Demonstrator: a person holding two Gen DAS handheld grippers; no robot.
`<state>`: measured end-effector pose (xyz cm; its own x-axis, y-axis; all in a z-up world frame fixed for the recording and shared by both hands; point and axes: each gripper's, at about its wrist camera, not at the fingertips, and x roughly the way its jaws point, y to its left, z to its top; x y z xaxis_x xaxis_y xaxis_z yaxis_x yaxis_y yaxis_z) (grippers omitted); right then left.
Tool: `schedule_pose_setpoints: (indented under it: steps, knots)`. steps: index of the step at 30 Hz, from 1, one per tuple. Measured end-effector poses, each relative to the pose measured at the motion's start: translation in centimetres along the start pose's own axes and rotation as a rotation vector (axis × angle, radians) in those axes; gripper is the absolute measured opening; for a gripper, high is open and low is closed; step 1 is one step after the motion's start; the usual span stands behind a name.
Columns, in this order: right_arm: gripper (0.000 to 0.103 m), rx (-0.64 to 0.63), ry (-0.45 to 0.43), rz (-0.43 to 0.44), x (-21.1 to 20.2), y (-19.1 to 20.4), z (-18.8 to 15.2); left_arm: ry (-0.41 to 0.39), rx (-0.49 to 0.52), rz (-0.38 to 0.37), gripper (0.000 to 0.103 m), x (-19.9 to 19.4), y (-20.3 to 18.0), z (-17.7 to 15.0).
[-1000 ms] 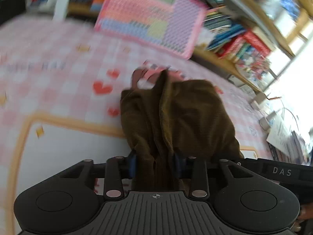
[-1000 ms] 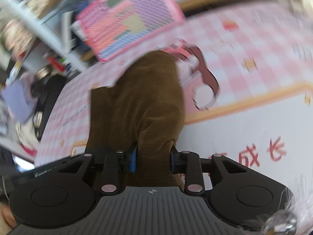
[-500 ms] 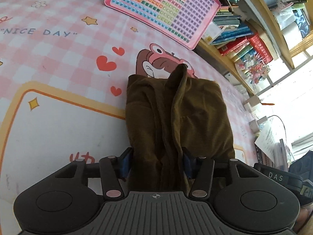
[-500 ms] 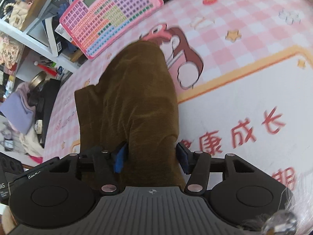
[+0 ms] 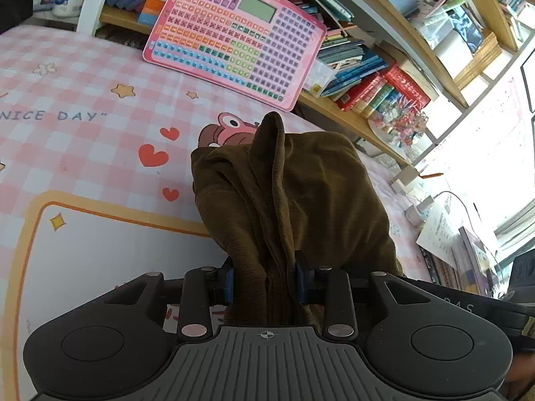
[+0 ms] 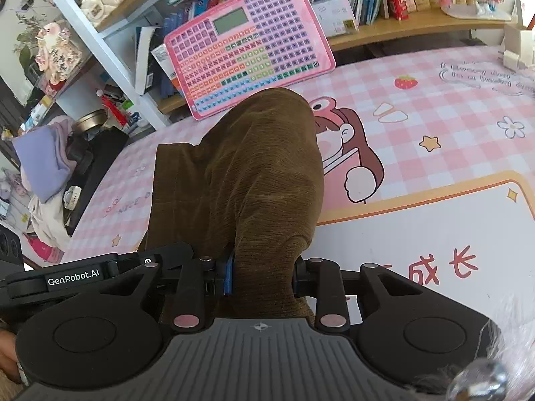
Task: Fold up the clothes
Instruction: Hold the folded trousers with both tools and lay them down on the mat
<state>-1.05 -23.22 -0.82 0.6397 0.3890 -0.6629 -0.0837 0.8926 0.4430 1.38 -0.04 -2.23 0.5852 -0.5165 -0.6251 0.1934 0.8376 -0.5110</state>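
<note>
A brown ribbed garment (image 5: 301,193) lies bunched on the pink checked table mat (image 5: 83,133). My left gripper (image 5: 264,284) is shut on a thick fold of its near edge. In the right wrist view the same garment (image 6: 247,180) drapes forward over the mat (image 6: 434,127), and my right gripper (image 6: 264,280) is shut on its near edge too. The left gripper's body (image 6: 73,280) shows just to the left there. The cloth hides the fingertips of both grippers.
A pink keyboard toy (image 5: 234,40) leans against the bookshelf (image 5: 384,83) at the back of the table. Papers, chargers and cables (image 5: 434,214) lie at the right. A purple cloth and clutter (image 6: 43,163) sit off the table's left edge.
Both grippers have closed again on the garment after opening wider half a second ago. The views have steadied and the cloth sits bunched between the jaws.
</note>
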Motion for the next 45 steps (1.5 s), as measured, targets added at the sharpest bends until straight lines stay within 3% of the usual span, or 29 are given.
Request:
schedule_pose_setpoints:
  steps: [19,34,45]
  knots:
    - [0.027,0.017,-0.06,-0.054,-4.1,0.7,-4.0,0.015,0.099,-0.019,0.032,-1.9,-2.8,-3.0]
    - [0.027,0.034,-0.097,-0.005,-9.0,-4.5,-5.0,0.014,0.17,0.04,0.032,-1.6,-10.0,-5.9]
    - [0.027,0.066,-0.102,-0.013,-11.8,-7.0,-6.9,0.05,0.184,0.034,0.032,-1.3,-12.5,-8.1]
